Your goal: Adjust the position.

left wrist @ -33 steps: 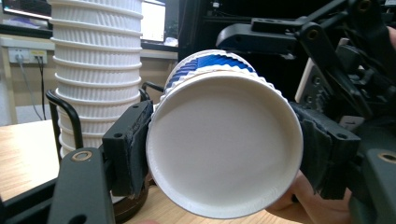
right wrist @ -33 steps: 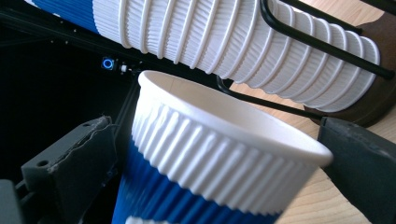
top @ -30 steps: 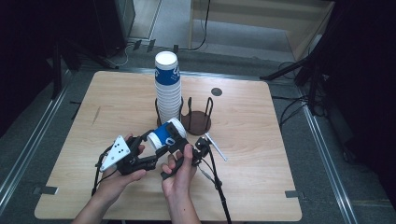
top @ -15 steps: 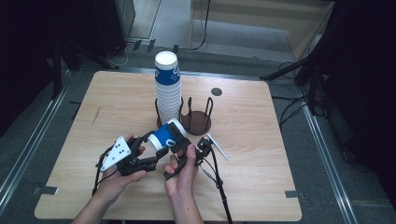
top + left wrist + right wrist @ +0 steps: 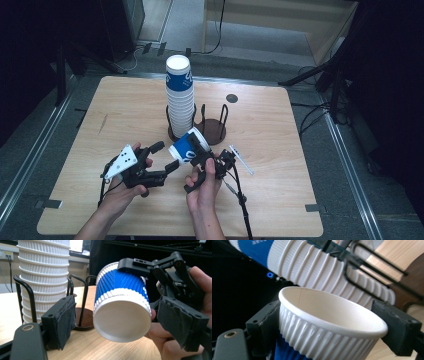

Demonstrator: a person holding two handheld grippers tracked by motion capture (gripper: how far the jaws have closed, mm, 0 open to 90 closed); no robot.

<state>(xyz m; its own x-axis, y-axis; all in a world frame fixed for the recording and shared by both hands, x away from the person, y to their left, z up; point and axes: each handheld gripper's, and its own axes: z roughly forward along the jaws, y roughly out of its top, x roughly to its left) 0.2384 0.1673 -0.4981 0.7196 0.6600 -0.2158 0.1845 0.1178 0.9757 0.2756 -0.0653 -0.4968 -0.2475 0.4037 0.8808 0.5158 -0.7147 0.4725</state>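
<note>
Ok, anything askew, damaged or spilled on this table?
Nothing damaged or spilled. The blue-and-white ribbed paper cup lies tilted on its side in the air because the right gripper clamps it near the rim; the left gripper stands open beside it. The tall cup stack stands upright in its black wire holder.

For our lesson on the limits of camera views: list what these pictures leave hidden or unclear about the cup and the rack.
- High view: the print on the stack of cups is too small to read.
- Left gripper view: the held cup hides part of the rack.
- Right gripper view: the cup's bottom is cut off by the lower edge.
</note>
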